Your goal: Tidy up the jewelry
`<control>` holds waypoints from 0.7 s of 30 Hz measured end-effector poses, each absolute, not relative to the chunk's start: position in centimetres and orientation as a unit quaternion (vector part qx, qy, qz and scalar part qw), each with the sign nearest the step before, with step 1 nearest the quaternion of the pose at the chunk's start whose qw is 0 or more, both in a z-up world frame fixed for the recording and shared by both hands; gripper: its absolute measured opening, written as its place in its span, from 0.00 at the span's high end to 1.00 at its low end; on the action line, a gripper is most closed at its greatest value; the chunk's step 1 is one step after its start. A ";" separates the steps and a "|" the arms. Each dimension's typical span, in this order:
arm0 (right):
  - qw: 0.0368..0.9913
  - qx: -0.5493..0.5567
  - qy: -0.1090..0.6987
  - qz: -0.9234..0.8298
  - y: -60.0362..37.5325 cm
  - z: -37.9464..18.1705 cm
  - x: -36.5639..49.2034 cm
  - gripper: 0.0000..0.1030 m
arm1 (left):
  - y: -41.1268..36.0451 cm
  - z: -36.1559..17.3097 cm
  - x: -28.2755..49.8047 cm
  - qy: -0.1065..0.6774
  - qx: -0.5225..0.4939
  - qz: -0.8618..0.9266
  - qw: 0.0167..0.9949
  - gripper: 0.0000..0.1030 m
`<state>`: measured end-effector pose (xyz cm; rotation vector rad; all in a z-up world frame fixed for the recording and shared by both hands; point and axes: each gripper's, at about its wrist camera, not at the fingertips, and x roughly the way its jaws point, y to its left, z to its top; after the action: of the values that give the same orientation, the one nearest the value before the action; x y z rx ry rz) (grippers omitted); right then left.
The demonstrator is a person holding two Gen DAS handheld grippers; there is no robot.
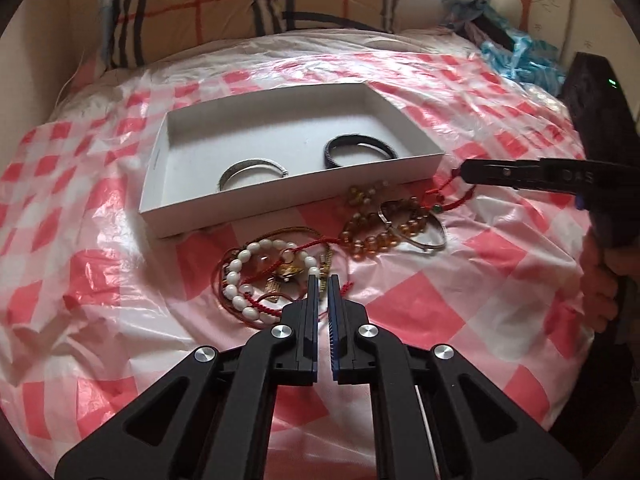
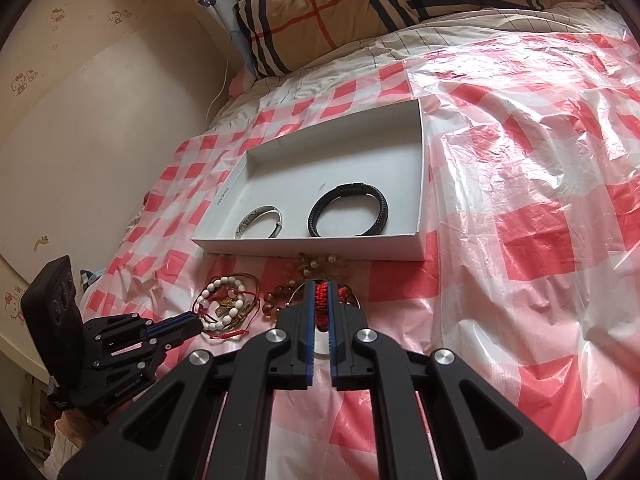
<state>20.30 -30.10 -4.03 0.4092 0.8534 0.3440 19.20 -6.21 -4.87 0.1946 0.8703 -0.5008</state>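
A white box point(image 1: 152, 184) point(image 2: 420, 184) on the bed holds a silver bangle point(image 1: 252, 170) point(image 2: 260, 222) and a black braided bracelet point(image 1: 356, 148) point(image 2: 348, 212). In front of it lies a jewelry heap: a white bead bracelet point(image 1: 240, 276) point(image 2: 216, 304) with red cords, amber beads point(image 1: 372, 236) point(image 2: 276, 300), another silver bangle point(image 1: 424, 236). My right gripper point(image 2: 321, 300) point(image 1: 464, 170) is shut on a red woven cord bracelet point(image 2: 321, 304) point(image 1: 452, 192) just above the heap. My left gripper point(image 1: 323, 280) point(image 2: 196, 322) is shut and empty, tips at the white bead bracelet.
A red-and-white checked plastic sheet point(image 1: 420, 312) point(image 2: 520, 240) covers the bed. Plaid pillows point(image 1: 240, 8) point(image 2: 360, 12) lie at the head. A wall point(image 2: 100, 140) runs along the left. Blue bags point(image 1: 520, 56) sit at the far right.
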 end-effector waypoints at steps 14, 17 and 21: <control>0.874 0.196 0.413 0.164 -30.1 -4.4 20.5 0.94 | -10.4 -7.7 19.8 0.430 0.195 -0.224 0.852 0.76; 0.874 0.197 0.413 0.163 -30.1 -4.4 20.5 0.94 | -10.5 -7.7 19.7 0.434 0.188 -0.235 0.849 0.76; 0.873 0.199 0.414 0.163 -30.2 -4.5 20.6 0.94 | -10.6 -7.9 19.8 0.441 0.182 -0.244 0.845 0.76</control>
<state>20.57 -30.24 -4.48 0.4155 0.8641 0.3397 19.75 -10.59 -7.91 0.3835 0.9301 -0.5140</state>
